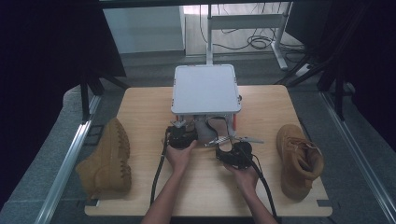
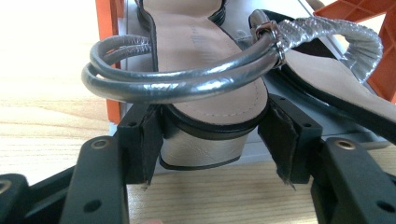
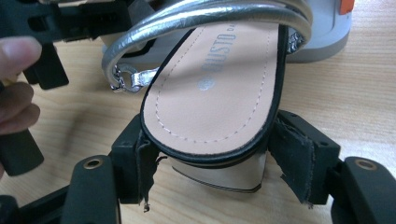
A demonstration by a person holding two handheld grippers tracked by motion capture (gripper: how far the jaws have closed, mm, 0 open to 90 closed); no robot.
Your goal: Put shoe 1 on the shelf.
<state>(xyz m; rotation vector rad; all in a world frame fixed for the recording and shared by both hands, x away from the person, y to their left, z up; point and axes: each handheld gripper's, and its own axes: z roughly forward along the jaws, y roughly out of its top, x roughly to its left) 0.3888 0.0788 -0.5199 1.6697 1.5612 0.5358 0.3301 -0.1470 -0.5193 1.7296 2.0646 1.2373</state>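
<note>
- left tongs open astride heel of one silver sandal at tabletop centre; not yet clamped
- right tongs likewise open around second sandal's heel; lifting still ahead

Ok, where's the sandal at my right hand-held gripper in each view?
High view: the sandal lies right of centre, in front of the grey stand, just ahead of the right hand-held gripper.
Left gripper view: at the far right, running off the right edge.
Right gripper view: in the centre, with its heel between the jaws.
Shared landmark: the grey stand, with its orange parts.
</note>
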